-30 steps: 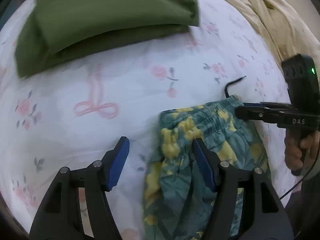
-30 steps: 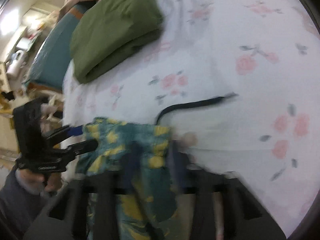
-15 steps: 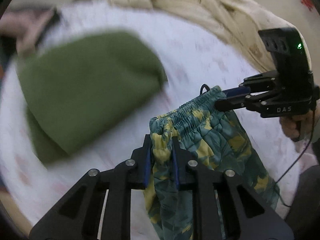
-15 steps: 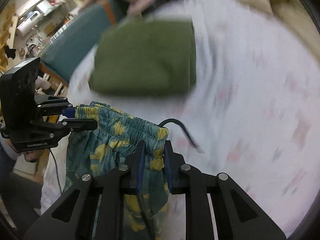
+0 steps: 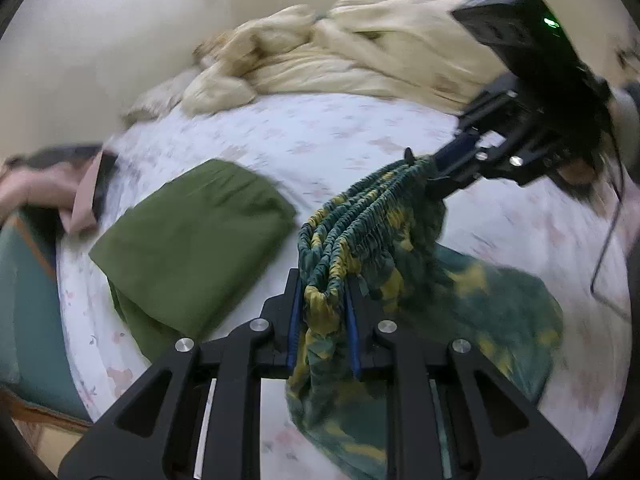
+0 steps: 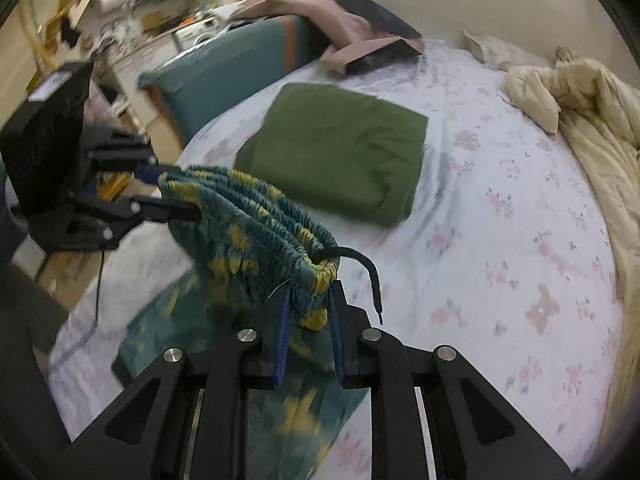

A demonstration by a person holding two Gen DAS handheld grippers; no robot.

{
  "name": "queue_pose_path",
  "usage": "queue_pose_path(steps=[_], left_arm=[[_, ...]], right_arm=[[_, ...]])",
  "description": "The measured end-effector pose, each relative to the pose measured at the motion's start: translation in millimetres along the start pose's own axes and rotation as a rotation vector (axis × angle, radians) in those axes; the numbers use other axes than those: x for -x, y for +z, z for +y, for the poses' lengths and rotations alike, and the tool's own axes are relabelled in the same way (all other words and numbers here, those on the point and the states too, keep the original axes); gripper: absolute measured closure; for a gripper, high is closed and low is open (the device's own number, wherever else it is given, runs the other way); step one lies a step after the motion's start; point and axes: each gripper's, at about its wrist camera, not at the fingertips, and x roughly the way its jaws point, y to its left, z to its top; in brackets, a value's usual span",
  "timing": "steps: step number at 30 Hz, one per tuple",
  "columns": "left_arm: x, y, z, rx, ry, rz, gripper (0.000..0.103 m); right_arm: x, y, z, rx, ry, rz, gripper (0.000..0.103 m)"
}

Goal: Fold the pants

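Observation:
Teal pants with yellow flowers (image 5: 360, 232) hang by the elastic waistband between my two grippers, above the floral bed sheet (image 5: 320, 136). My left gripper (image 5: 322, 300) is shut on one end of the waistband. My right gripper (image 6: 308, 304) is shut on the other end, where a black drawstring (image 6: 368, 268) dangles. In the left wrist view the right gripper (image 5: 448, 164) shows at the upper right; in the right wrist view the left gripper (image 6: 160, 184) shows at the left. The pant legs (image 6: 256, 400) trail down onto the sheet.
A folded green garment (image 5: 192, 240) lies on the sheet, also in the right wrist view (image 6: 340, 152). A crumpled cream blanket (image 5: 360, 56) fills the far side. Pink and dark clothes (image 6: 352, 32) lie at the bed's end by a teal headboard (image 6: 224, 76).
My left gripper closed on the waistband. Both grippers lifted the pants off the sheet and higher, stretching the waistband between them.

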Motion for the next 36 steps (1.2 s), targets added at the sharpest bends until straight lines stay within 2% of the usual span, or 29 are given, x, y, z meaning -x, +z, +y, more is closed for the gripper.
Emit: queue_pose_path(steps=[5,8,11,12,15,17,18,20,22,24,27,29,33,36], left_arm=[[34,-38,-75,-0.172,0.014,-0.001,0.087],[35,-71,-111,-0.226,-0.018,0.072,0.085],[25,-103,-135,-0.243,-0.049,0.192,0.077],[20,-113,-142,-0.226,-0.086,0.268,0.076],[26,-127,-147,-0.176,-0.207,0.377,0.075],[38,-125,-142,-0.148,-0.242,0.365,0.075],[47,-119,-131,-0.103,-0.264,0.336,0.075],[56,-111,-112,0.014,-0.246,0.272,0.073],[52,-96,-82,0.225,-0.177,0.221,0.071],[36,-90,-66,0.394,-0.12,0.212,0.071],[6,-92,-74,0.515,-0.107,0.237,0.071],[-10,-101,-87,0.519,-0.109,0.271,0.071],[-43,-127,-108,0.511,-0.106,0.396,0.07],[-40,-137,-110,0.524,-0.112,0.395,0.065]], right_arm=[[24,-61,50,0.054,-0.029,0.022,0.085],[21,-100,77,0.058,-0.031,0.071,0.086],[8,-141,99,0.043,-0.036,0.169,0.085],[2,-157,105,0.033,-0.015,0.228,0.084],[-4,-186,115,0.049,0.018,0.362,0.083],[3,-194,113,0.047,0.009,0.378,0.083],[11,-192,105,0.004,0.006,0.349,0.083],[23,-181,92,-0.065,-0.005,0.277,0.081],[35,-165,82,-0.142,-0.014,0.169,0.082],[35,-146,72,-0.239,-0.017,0.094,0.082],[15,-131,67,-0.327,0.029,0.08,0.082],[-3,-131,72,-0.329,0.04,0.11,0.082],[-40,-152,79,-0.311,0.062,0.254,0.082],[-53,-169,80,-0.308,0.07,0.346,0.079]])
